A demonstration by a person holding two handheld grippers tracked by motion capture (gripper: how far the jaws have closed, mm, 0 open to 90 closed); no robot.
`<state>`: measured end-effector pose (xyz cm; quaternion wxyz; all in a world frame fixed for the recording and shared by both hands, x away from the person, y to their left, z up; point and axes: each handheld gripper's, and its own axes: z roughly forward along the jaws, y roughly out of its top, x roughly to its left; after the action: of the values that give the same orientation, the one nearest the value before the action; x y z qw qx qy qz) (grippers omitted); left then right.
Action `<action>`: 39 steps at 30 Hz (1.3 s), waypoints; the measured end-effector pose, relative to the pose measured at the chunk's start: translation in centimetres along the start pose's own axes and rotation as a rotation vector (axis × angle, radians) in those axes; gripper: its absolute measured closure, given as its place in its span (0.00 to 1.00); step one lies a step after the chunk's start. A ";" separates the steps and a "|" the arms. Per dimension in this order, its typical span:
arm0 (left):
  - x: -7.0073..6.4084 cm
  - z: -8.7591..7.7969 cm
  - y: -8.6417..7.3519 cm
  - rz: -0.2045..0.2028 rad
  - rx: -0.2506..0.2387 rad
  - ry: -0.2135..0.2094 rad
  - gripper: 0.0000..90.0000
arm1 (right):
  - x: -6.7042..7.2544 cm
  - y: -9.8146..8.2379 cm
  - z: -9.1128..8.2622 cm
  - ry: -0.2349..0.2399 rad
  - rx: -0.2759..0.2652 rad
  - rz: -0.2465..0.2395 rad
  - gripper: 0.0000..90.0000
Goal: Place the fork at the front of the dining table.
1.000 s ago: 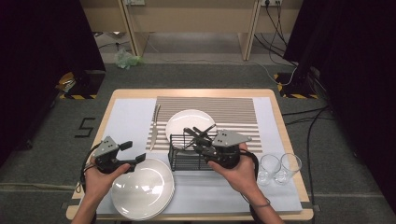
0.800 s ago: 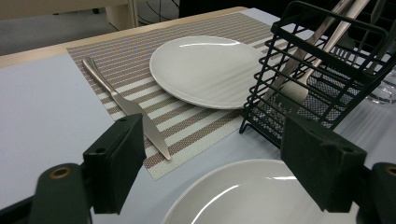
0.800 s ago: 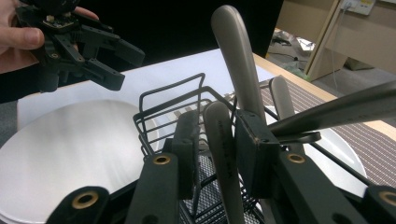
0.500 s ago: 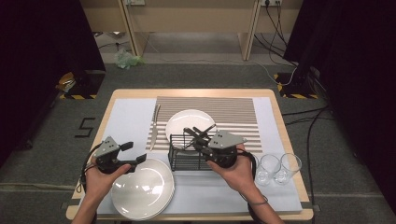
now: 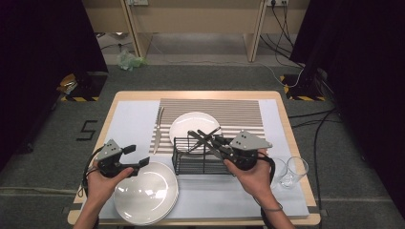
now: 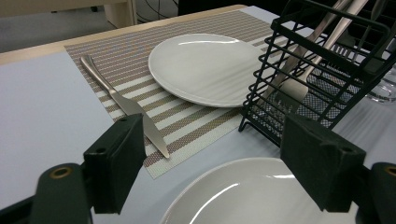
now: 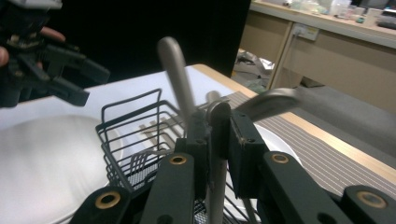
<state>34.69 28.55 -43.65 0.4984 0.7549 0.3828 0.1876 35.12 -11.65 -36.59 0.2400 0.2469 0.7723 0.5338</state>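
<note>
Right gripper (image 7: 212,140) is clamped on the handle of a metal utensil (image 7: 215,154); its jaws have just been closing and the handle now stands pinched between the two pads, rising just above them. Which kind of utensil it is cannot be told, since its working end is hidden below the jaws. A second utensil handle (image 7: 176,79) leans up just to the left of the gripped one, and a third (image 7: 268,100) slants off to the right.

From the high view, the right gripper (image 5: 210,143) sits over the near right part of the black wire caddy (image 5: 191,160), with the handles crossing above the basket. The caddy stands at the middle of the table, on the near edge of the striped placemat (image 5: 239,109). A small white plate (image 5: 191,121) lies on the mat just beyond the caddy, and a table knife (image 5: 157,129) lies on the mat's left edge.

Left gripper (image 5: 136,160) hovers with its jaws wide apart and nothing between them, at the far left rim of the large white plate (image 5: 148,195), which lies near the front edge. Two drinking glasses (image 5: 291,171) stand at the right, just beside the right hand (image 5: 250,179).
</note>
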 end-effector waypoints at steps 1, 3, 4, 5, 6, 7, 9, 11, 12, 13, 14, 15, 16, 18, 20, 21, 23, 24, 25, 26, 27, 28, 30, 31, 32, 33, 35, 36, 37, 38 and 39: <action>0.0 0.0 0.0 0.000 0.000 0.000 0.24 | -0.1 0.0 -0.2 -0.003 -0.008 0.014 0.89; 0.0 0.0 0.0 -0.002 0.000 -0.001 0.24 | -0.4 0.2 -0.5 -0.010 -0.019 0.033 0.89; 0.0 0.0 0.0 -0.002 -0.001 -0.001 0.24 | -0.6 0.3 -0.7 -0.012 -0.025 0.036 0.89; 0.0 0.0 0.0 -0.002 -0.001 -0.002 0.24 | -0.7 0.4 -0.9 -0.013 -0.029 0.044 0.89; 0.0 0.0 0.0 -0.004 -0.001 -0.001 0.24 | -0.8 0.5 -1.0 -0.016 -0.036 0.046 0.89; 0.0 0.0 0.0 -0.004 -0.001 -0.001 0.24 | -0.9 0.6 -1.1 -0.016 -0.042 0.055 0.89; 0.0 0.0 0.0 -0.004 -0.001 -0.002 0.24 | -1.1 0.7 -1.3 -0.015 -0.051 0.068 0.89; 0.0 0.0 0.0 -0.005 -0.002 -0.002 0.24 | -1.3 0.9 -1.4 -0.016 -0.058 0.077 0.89; 0.1 0.0 0.0 -0.005 -0.003 -0.001 0.24 | -1.3 0.9 -1.5 -0.016 -0.062 0.081 0.89; 0.1 0.0 0.0 -0.004 -0.003 -0.001 0.24 | -1.4 1.0 -1.5 -0.015 -0.066 0.086 0.89; 0.0 0.0 0.0 -0.003 -0.003 -0.002 0.24 | -1.4 1.1 -1.6 -0.016 -0.070 0.089 0.89; 0.0 0.0 0.0 -0.002 -0.003 -0.002 0.24 | -1.5 1.1 -1.6 -0.017 -0.074 0.094 0.89; 0.1 0.0 0.0 -0.004 -0.004 -0.001 0.24 | -1.5 1.2 -1.7 -0.017 -0.078 0.100 0.89; 0.1 -0.1 0.1 -0.006 -0.008 0.000 0.24 | -1.6 1.3 -1.8 -0.018 -0.086 0.110 0.89; 0.1 -0.3 0.1 -0.005 -0.012 0.002 0.24 | -1.7 1.5 -1.9 -0.017 -0.092 0.113 0.90; 0.2 -0.3 0.2 -0.005 -0.013 0.004 0.25 | -1.8 1.5 -2.1 -0.017 -0.095 0.118 0.90; 0.2 -0.4 0.2 -0.008 -0.018 0.008 0.25 | -1.8 1.7 -2.2 -0.018 -0.102 0.122 0.90; 0.2 -0.5 0.2 -0.006 -0.017 0.008 0.25 | -1.8 1.7 -2.2 -0.017 -0.103 0.125 0.90; 0.2 -0.5 0.2 -0.005 -0.016 0.008 0.25 | -1.9 1.8 -2.3 -0.019 -0.106 0.122 0.90; 0.2 -0.5 0.2 -0.005 -0.016 0.008 0.25 | -1.9 1.8 -2.4 -0.019 -0.108 0.131 0.90; 0.2 -0.5 0.2 -0.005 -0.016 0.008 0.25 | -2.0 1.9 -2.4 -0.020 -0.113 0.125 0.90; 0.2 -0.4 0.2 -0.005 -0.014 0.007 0.25 | -2.0 1.9 -2.5 -0.020 -0.113 0.128 0.90; 0.2 -0.4 0.1 -0.006 -0.014 0.007 0.25 | -2.0 2.1 -2.5 -0.023 -0.126 0.130 0.90; 0.2 -0.4 0.1 -0.005 -0.014 0.007 0.25 | -2.0 2.2 -2.6 -0.022 -0.129 0.135 0.90; 0.2 -0.4 0.2 -0.004 -0.013 0.008 0.25 | -2.0 2.3 -2.7 -0.022 -0.133 0.138 0.90; 0.2 -0.4 0.2 -0.004 -0.014 0.008 0.25 | -2.1 2.4 -2.8 -0.023 -0.137 0.137 0.90; 0.2 -0.5 0.2 -0.003 -0.014 0.010 0.25 | -2.2 2.6 -2.9 -0.027 -0.144 0.140 0.90; 0.2 -0.5 0.2 -0.003 -0.014 0.010 0.25 | -2.2 2.7 -3.0 -0.028 -0.149 0.142 0.90; 0.2 -0.5 0.3 -0.003 -0.016 0.010 0.25 | -2.3 2.8 -3.1 -0.029 -0.152 0.143 0.90; 0.1 -0.5 0.3 -0.002 -0.018 0.010 0.25 | -2.4 2.9 -3.2 -0.027 -0.158 0.143 0.90; 0.1 -0.6 0.3 0.001 -0.016 0.010 0.25 | -2.4 3.0 -3.2 -0.025 -0.165 0.147 0.90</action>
<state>34.52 28.93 -43.12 0.5027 0.7500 0.3834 0.1945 35.30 -14.56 -32.43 0.2296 0.2890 0.7025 0.6084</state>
